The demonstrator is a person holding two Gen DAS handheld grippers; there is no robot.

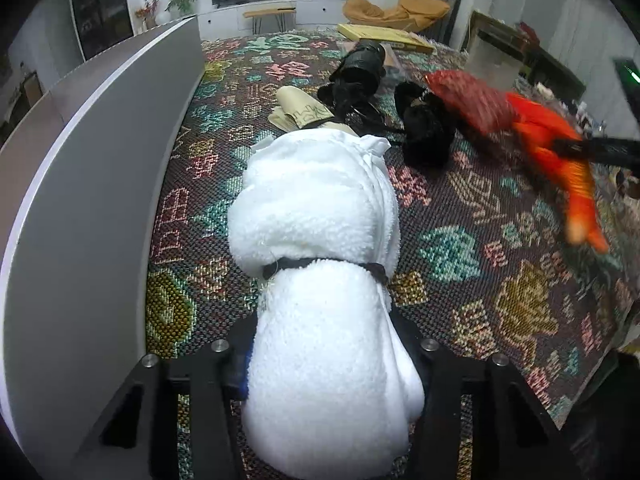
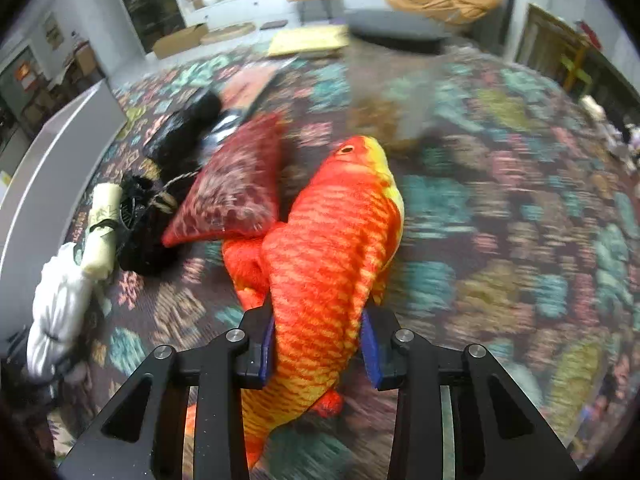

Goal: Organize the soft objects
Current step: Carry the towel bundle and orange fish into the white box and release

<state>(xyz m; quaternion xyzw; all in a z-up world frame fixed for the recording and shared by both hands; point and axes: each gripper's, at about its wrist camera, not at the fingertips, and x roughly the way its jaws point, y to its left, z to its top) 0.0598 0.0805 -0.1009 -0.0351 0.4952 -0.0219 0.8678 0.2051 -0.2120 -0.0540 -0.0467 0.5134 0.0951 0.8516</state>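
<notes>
Left gripper [image 1: 332, 364] clamps white fleece bundle [image 1: 320, 248], bundle lying lengthwise along grey panel [image 1: 92, 184], probably lining up row beside it. Right gripper [image 2: 318, 344] pinches orange fish plush [image 2: 332, 240] mid-body, well right of panel (blur suggests carrying). Bundle: fluffy roll, black tie at waist. Fish: striped orange, yellow head. Dark red fish plush [image 2: 236, 192] between.

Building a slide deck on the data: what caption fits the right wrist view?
Right gripper clamps an orange plush fish above the patterned rug, soft bundles lying to its left.
</notes>
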